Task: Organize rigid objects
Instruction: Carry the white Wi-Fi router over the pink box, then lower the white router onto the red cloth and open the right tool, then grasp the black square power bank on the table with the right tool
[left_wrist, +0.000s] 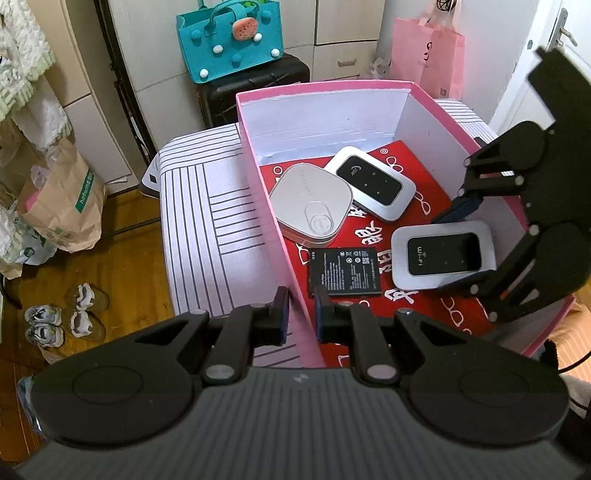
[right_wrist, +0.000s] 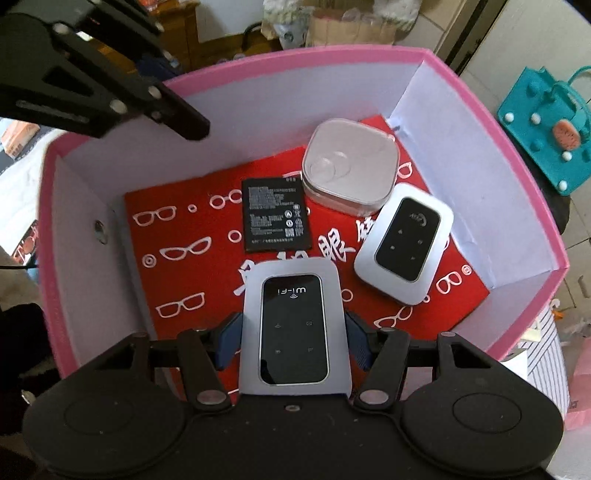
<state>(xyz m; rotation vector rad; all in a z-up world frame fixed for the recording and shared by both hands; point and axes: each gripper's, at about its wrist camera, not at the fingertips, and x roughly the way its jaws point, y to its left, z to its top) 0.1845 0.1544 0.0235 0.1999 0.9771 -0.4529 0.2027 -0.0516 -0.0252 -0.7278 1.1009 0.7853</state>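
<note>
A pink box (left_wrist: 255, 155) (right_wrist: 480, 99) with a red printed liner holds a rounded white case (left_wrist: 310, 205) (right_wrist: 351, 166), a silver pocket router (left_wrist: 371, 182) (right_wrist: 404, 245) and a flat black battery (left_wrist: 343, 272) (right_wrist: 275, 219). My right gripper (right_wrist: 293, 341) (left_wrist: 456, 243) is inside the box, shut on a second silver Wi-Fi router (right_wrist: 293, 326) (left_wrist: 443, 254), held just above the liner. My left gripper (left_wrist: 301, 314) is empty with a narrow gap between its fingers, straddling the box's near left wall; it shows at the upper left of the right wrist view (right_wrist: 184, 125).
The box sits on a striped cushion (left_wrist: 207, 221). A teal felt bag (left_wrist: 231, 40) on a black suitcase and a pink paper bag (left_wrist: 428, 55) stand behind. A brown paper bag (left_wrist: 62, 199) and shoes (left_wrist: 62, 317) lie on the wooden floor at left.
</note>
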